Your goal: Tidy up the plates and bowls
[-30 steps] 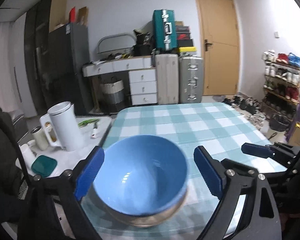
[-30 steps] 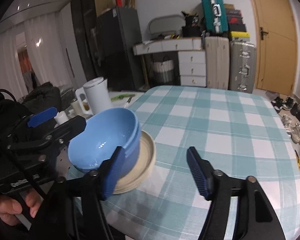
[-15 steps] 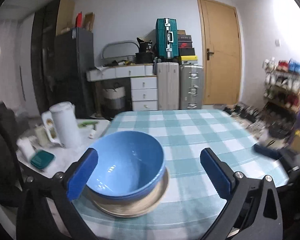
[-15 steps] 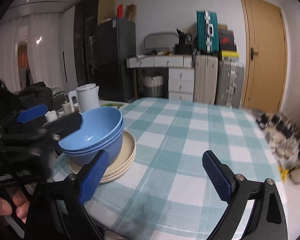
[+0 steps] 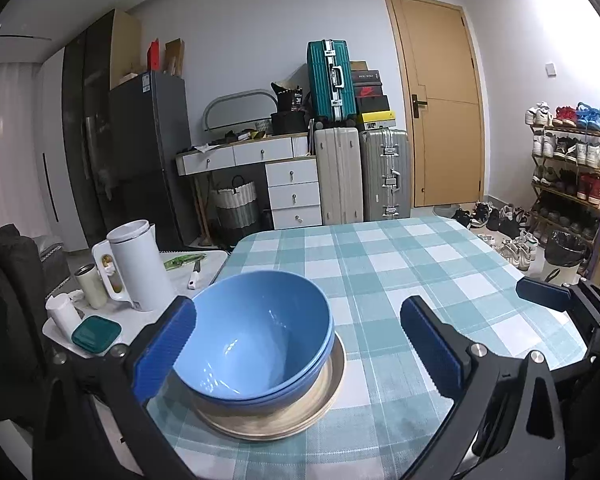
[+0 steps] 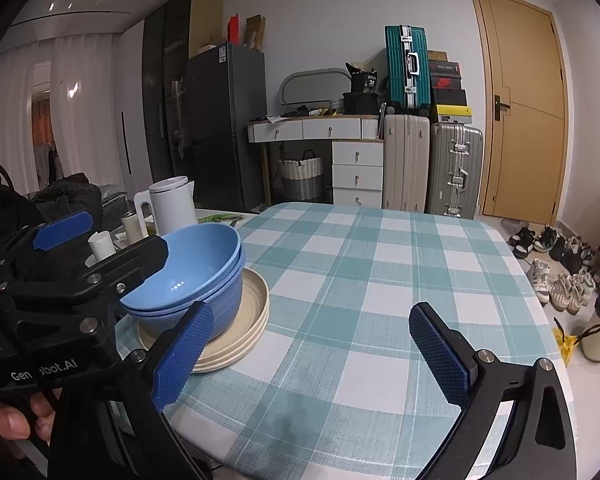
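Note:
Two nested blue bowls (image 5: 256,336) (image 6: 204,264) stand on a stack of beige plates (image 5: 300,416) (image 6: 252,308) near the left front corner of the checked table (image 5: 400,264) (image 6: 380,280). My left gripper (image 5: 298,348) is open, and the bowls stand just ahead of its tips, closer to the left finger; no pad presses on them. In the right wrist view the left gripper (image 6: 116,240) reaches in from the left, partly hiding the bowls' rim. My right gripper (image 6: 312,356) is open over bare cloth to the right of the stack, with nothing between its fingers. Its blue pad (image 5: 540,294) shows at the right edge of the left wrist view.
A white kettle (image 5: 136,264) (image 6: 172,204), small cups (image 5: 90,290) and a green lid (image 5: 96,332) sit on a low side table to the left. A hand (image 6: 12,420) holds the left gripper. Shoes and a bin (image 5: 564,252) stand on the floor to the right.
Both grippers have drawn back from the bowls and their jaws have spread wider. The right gripper's left pad, earlier at the bowl's side, now stands off it. The stack has not moved.

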Available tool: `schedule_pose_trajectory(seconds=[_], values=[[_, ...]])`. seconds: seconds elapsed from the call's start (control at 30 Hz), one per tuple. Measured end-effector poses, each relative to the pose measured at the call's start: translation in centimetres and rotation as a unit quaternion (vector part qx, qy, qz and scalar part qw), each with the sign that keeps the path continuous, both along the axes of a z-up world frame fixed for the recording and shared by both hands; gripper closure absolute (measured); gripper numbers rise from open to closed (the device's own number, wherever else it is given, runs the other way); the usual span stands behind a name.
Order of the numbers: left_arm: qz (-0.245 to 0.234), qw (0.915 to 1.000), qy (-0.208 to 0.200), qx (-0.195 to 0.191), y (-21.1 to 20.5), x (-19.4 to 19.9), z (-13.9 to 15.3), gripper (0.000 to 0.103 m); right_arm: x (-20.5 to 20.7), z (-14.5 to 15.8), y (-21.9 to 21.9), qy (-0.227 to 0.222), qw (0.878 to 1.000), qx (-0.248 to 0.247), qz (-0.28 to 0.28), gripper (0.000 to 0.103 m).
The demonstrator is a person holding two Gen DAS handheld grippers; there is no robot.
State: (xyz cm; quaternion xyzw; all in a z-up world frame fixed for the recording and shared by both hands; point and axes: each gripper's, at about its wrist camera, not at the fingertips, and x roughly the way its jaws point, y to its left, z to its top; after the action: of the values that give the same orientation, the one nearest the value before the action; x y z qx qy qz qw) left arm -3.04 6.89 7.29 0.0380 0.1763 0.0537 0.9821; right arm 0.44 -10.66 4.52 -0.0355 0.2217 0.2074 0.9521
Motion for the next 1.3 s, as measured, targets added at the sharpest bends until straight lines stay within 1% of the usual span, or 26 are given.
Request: schedule_pose_trajectory(seconds=[0.13, 0.33, 0.43, 0.5, 0.57, 0.67, 0.87, 1.0, 1.17, 1.23, 1.3], values=[[-0.006, 1.0000, 0.005, -0.001, -0.2, 0.2, 0.0, 0.000, 0.1, -0.1, 0.0, 0.006, 1.000, 0.000, 0.001, 0.003], [-0.009, 0.9997, 0.017, -0.017, 0.0, 0.5, -0.2, 0.000, 0.9, -0.5, -0.7, 0.033, 0.999, 0.026, -0.005, 0.003], [-0.016, 0.9993, 0.018, -0.028, 0.2, 0.5, -0.2, 0.000, 1.1, -0.5, -1.0, 0.040, 0.999, 0.034, -0.010, 0.003], [-0.017, 0.9994, 0.015, -0.027, 0.2, 0.4, -0.2, 0.000, 1.2, -0.5, -1.0, 0.044, 0.998, 0.033, -0.009, 0.003], [-0.014, 0.9997, 0.010, -0.019, 0.0, 0.3, -0.2, 0.000, 1.3, -0.6, -0.9, 0.045, 0.998, 0.032, -0.009, 0.003], [-0.015, 0.9997, 0.008, -0.016, -0.1, 0.2, -0.2, 0.000, 1.2, -0.5, -0.8, 0.041, 0.999, 0.031, -0.008, 0.003], [-0.023, 0.9985, 0.028, -0.040, 0.1, 0.7, -0.3, 0.000, 1.2, -0.6, -0.7, 0.040, 0.999, 0.029, -0.004, 0.003], [-0.025, 0.9979, 0.031, -0.051, 0.3, 0.8, -0.4, 0.000, 1.2, -0.6, -0.6, 0.045, 0.998, 0.031, -0.004, 0.003], [-0.025, 0.9983, 0.029, -0.044, 0.3, 0.9, -0.5, 0.000, 1.4, -0.7, -0.5, 0.045, 0.999, 0.026, -0.003, 0.003], [-0.013, 0.9991, 0.021, -0.033, 0.2, 0.7, -0.5, 0.000, 1.3, -0.7, -0.5, 0.045, 0.999, 0.025, -0.003, 0.003], [0.010, 0.9997, 0.011, -0.019, 0.3, 0.5, -0.3, 0.000, 1.3, -0.7, -0.6, 0.045, 0.999, 0.028, -0.002, 0.003]])
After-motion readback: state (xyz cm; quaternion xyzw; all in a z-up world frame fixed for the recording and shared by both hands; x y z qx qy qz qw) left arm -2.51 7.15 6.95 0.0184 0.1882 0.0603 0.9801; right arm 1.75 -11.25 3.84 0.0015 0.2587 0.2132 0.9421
